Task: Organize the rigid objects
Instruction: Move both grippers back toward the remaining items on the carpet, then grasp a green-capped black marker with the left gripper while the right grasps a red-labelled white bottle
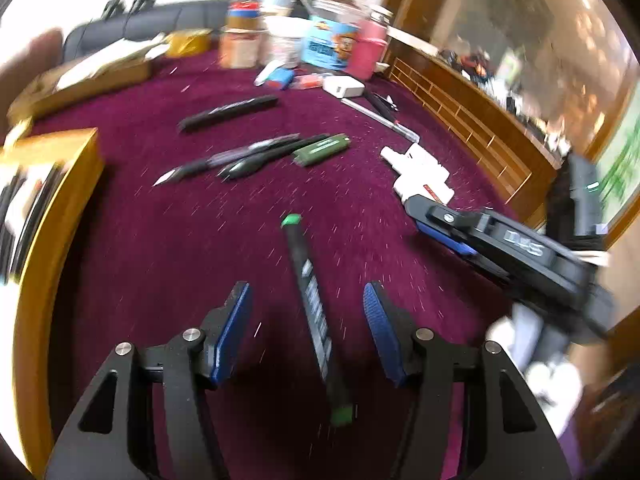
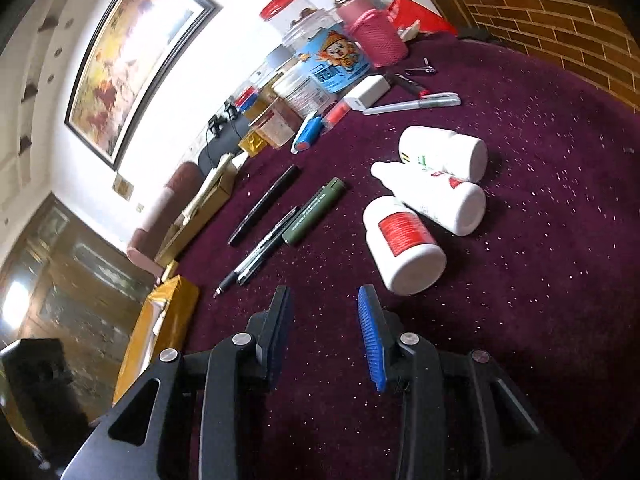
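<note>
Pens and other rigid items are spread over a maroon glittered cloth (image 1: 160,248). At the far left of the left wrist view, a yellow box (image 1: 60,200) holding dark items is seen at the cloth's edge. Further right, a black marker (image 1: 228,113) lies alone, and nearer, a cluster of 2 dark pens (image 1: 240,158) is seen just beside a green lighter (image 1: 321,149). A black pen with green ends (image 1: 316,320) lies on the cloth between the blue pads of the left gripper (image 1: 307,332), whose jaws are spread wide and touch nothing. To the right, white bottles (image 1: 420,176) are lying down, and the right gripper (image 1: 444,232) is seen near them.

In the right wrist view, the right gripper (image 2: 325,332) is held wide apart and empty above bare cloth. 3 white bottles (image 2: 404,244) lie on their sides just beyond its right finger, touching one another. Jars and containers (image 2: 320,56) are crowded at the far edge.
</note>
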Motion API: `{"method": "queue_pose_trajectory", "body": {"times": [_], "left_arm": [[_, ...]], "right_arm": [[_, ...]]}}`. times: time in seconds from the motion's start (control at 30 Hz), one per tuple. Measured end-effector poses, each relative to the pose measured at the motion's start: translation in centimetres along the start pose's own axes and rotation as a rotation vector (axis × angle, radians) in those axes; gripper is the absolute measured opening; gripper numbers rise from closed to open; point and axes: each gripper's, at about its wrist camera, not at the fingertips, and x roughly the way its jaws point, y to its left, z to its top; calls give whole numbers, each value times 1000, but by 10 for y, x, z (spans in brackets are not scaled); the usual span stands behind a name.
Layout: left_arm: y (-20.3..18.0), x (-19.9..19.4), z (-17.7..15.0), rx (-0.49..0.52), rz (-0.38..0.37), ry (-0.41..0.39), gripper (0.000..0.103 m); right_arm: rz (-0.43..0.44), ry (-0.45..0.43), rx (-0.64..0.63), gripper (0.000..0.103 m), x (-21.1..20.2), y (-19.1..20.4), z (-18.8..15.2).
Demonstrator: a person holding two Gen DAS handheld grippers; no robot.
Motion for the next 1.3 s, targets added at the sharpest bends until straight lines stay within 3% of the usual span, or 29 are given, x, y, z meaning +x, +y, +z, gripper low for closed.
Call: {"method": "queue_pose_trajectory", "body": {"times": [0.13,0.17,0.2,0.27,0.43,0.6,0.77,0.93,1.17,1.3], "left_arm": [[-10,40,4,86,41,81,58],[-9,37,2,112,49,51,48],[-4,32,1,122,62,38,22],[15,24,-2,71,13,53,12],[58,1,-16,-58,-5,46,12],[66,6,-21,-111,-47,40,13],[65,5,-25,-104,-62,-3,15],[73,5,-25,-153,-110,-11,15],[73,3,-28,-165,-121,-15,16],[70,3,-28,-145,-100,-13,16]], "right_arm": [[38,-6,77,31,-2,-15,0],[46,-6,95,31,-3,-19,1],[55,-4,113,31,-3,-22,1],[70,3,138,32,-2,-26,2],[59,21,133,34,2,-26,2],[4,56,54,34,-1,-12,3],[-179,-9,-182,34,-22,21,14],[-349,34,-343,34,6,34,28],[-457,158,-402,34,49,27,30],[-482,148,-423,31,49,28,23]]}}
